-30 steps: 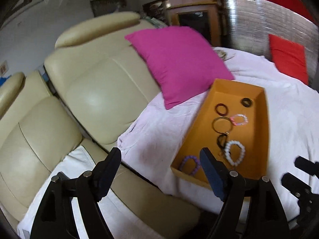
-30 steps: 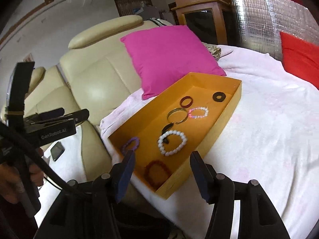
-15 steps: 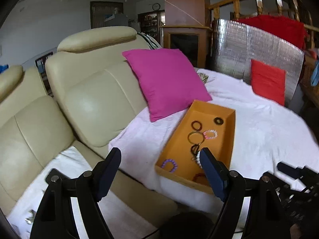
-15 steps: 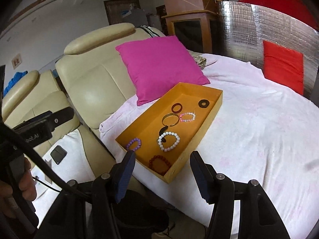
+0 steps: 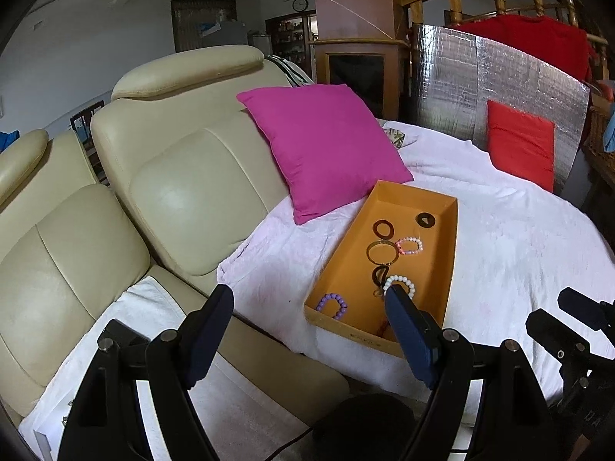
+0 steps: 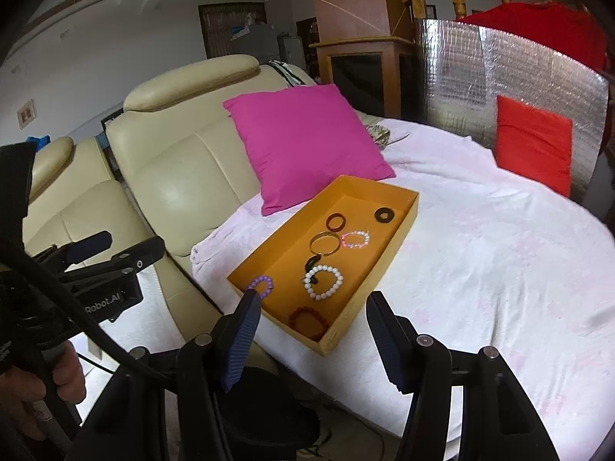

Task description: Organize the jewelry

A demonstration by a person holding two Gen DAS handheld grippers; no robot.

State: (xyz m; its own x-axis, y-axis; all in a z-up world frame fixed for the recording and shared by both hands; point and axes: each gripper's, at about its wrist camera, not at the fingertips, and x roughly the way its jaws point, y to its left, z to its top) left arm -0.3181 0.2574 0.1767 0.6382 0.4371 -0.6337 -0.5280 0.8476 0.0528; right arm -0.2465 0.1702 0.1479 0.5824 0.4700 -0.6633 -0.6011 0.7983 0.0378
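Seen from the right wrist, far left: a person's hand (image 6: 34,380) gripping the handle of the left gripper (image 6: 119,246), jaws spread wide with nothing between them. Next along, a cream leather sofa (image 5: 184,192) with a white towel (image 5: 146,307) on its seat and a magenta cushion (image 5: 326,146) propped against its backrest. Centre: an orange tray (image 6: 276,261) on a pale pink blanket (image 6: 480,261), holding a purple bead bracelet (image 6: 262,284), a dark red bead bracelet (image 6: 307,320), a white bead bracelet (image 6: 323,282), a gold bangle (image 6: 324,244), a pink bead bracelet (image 6: 355,239) and two dark rings farther back. Foreground: right gripper (image 6: 313,340), jaws partly open and empty, hovering above the tray's near corner. Far right: a red cushion (image 6: 532,142) against a silver foil panel (image 6: 480,77).
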